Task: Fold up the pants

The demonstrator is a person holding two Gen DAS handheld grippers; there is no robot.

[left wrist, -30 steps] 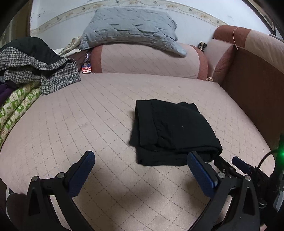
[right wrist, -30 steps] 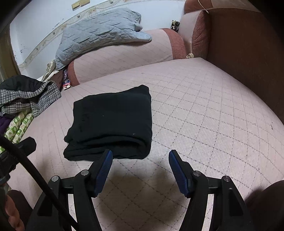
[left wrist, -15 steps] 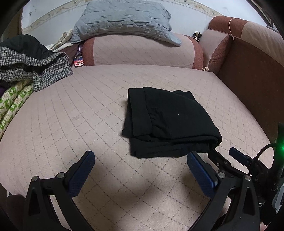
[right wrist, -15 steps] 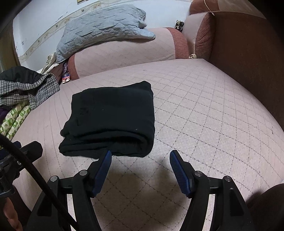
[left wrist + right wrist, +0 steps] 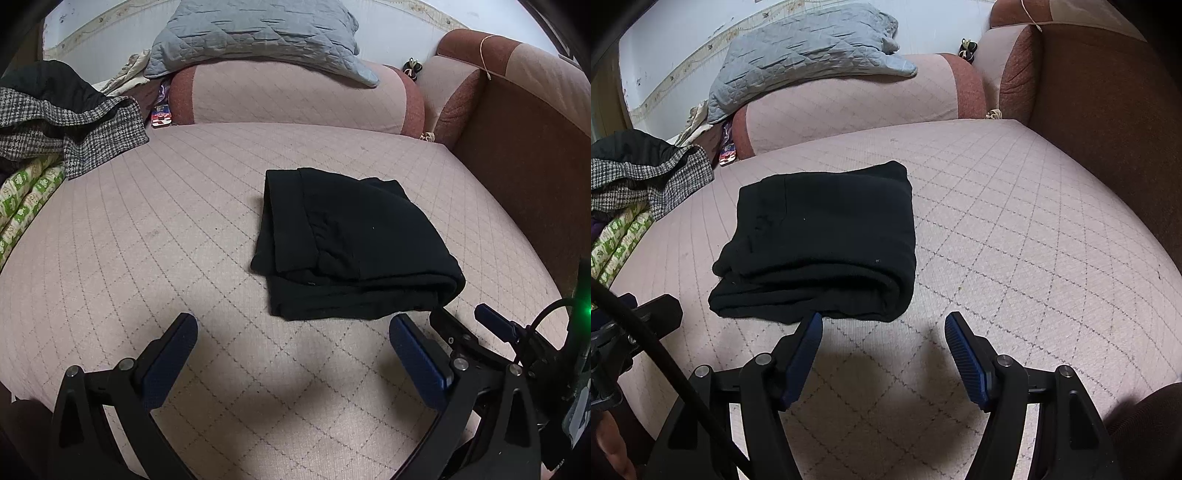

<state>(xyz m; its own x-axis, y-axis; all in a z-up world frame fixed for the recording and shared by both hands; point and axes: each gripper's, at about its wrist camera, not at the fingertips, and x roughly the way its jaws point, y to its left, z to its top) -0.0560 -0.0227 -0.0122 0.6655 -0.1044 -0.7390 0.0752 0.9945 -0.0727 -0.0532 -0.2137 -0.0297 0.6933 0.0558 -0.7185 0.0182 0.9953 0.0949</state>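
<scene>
The black pants (image 5: 351, 243) lie folded into a thick rectangle on the pink quilted sofa seat (image 5: 147, 236); they also show in the right wrist view (image 5: 823, 240). My left gripper (image 5: 293, 332) is open and empty, just in front of the bundle's near edge. My right gripper (image 5: 882, 325) is open and empty, at the bundle's near right corner, its left fingertip (image 5: 812, 325) close to the fabric. The right gripper's tip also shows in the left wrist view (image 5: 461, 328).
A pile of clothes with a houndstooth garment (image 5: 66, 125) and a green patterned cloth (image 5: 26, 199) sits at the left. A grey quilted pillow (image 5: 258, 33) lies on the back bolster (image 5: 288, 99). The brown sofa arm (image 5: 1108, 110) rises on the right.
Both grippers have drawn back slightly from the folded pants and stay open. The pants have not moved.
</scene>
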